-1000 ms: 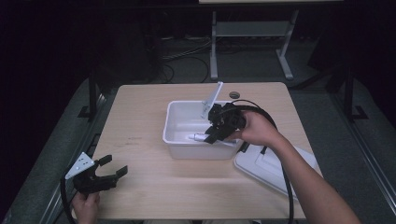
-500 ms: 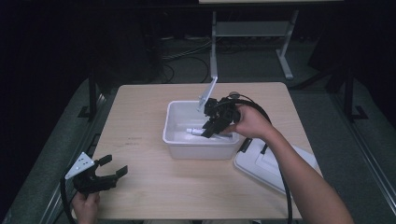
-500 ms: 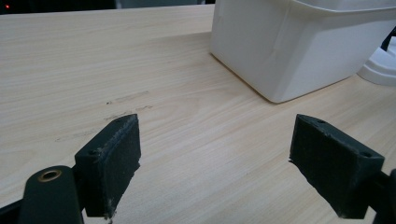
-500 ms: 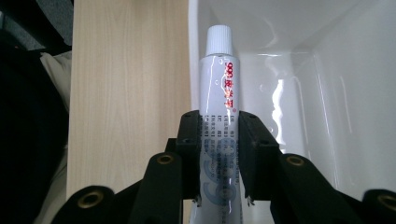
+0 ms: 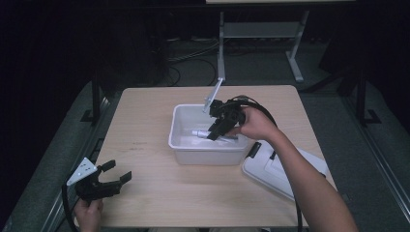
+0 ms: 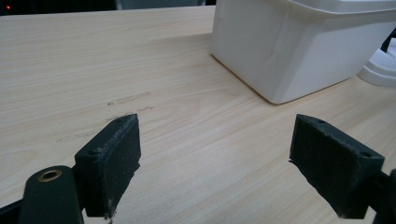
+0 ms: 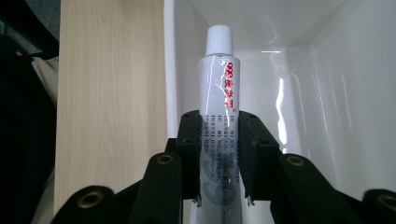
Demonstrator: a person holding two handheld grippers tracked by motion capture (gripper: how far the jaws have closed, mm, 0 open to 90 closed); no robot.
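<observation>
black jaws of the right gripper are clamped on a white tube with red lettering and a ribbed white cap, seen close in the right gripper view. the tube points cap-first into a white plastic bin, held just inside its walls; whether it rests on the bin's floor cannot be told. from the high view, the right gripper dips into the bin near the middle of the light wooden tabletop, the person's forearm reaching in from the lower right. beside the bin's right corner lies a white lid with a dark latch. well apart, at the tabletop's near left corner, the left gripper is held low with its jaws wide apart and nothing between them, facing the bin's outer wall in the left gripper view.
</observation>
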